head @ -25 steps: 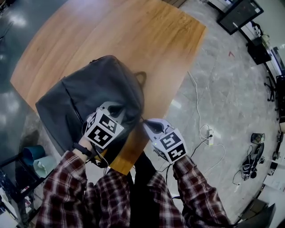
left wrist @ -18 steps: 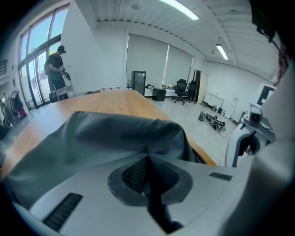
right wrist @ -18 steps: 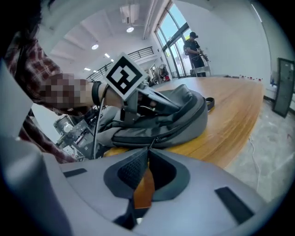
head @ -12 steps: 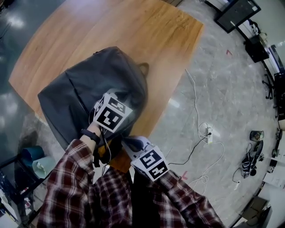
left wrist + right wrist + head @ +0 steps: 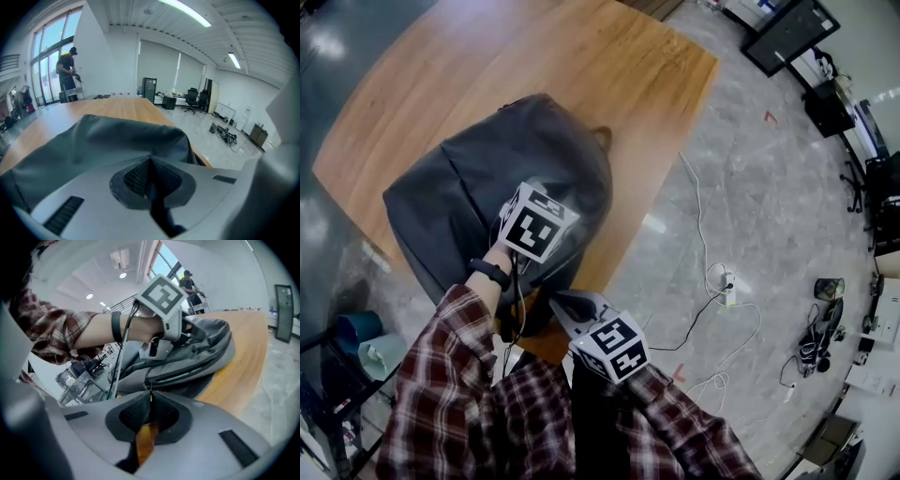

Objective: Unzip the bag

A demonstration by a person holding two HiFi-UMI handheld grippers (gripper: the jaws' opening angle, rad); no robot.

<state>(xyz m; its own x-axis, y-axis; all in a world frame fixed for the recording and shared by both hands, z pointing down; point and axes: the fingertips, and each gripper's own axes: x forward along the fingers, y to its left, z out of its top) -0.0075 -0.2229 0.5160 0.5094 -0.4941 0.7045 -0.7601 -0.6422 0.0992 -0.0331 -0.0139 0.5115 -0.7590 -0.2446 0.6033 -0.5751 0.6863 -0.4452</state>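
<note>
A grey backpack (image 5: 487,178) lies flat on the wooden table (image 5: 581,56), its near end over the table's front edge. My left gripper (image 5: 546,195) rests on the bag's near right part, and its jaws (image 5: 150,161) are shut with the grey fabric (image 5: 117,136) at their tips. My right gripper (image 5: 555,298) is at the bag's near edge, close to my body. Its pads are shut on the thin zipper pull (image 5: 150,389). From there the dark zipper line (image 5: 197,365) runs off to the right along the bag's side. The left gripper (image 5: 186,331) shows above it.
The table's right edge runs diagonally beside the bag. White and black cables with a power strip (image 5: 728,286) lie on the grey floor to the right. Teal containers (image 5: 356,328) stand low at the left. A person (image 5: 68,75) stands far off by the windows.
The right gripper has moved left and toward my body along the bag's near edge, from beside the bag's right corner to under the left hand. The left gripper has barely shifted on the bag.
</note>
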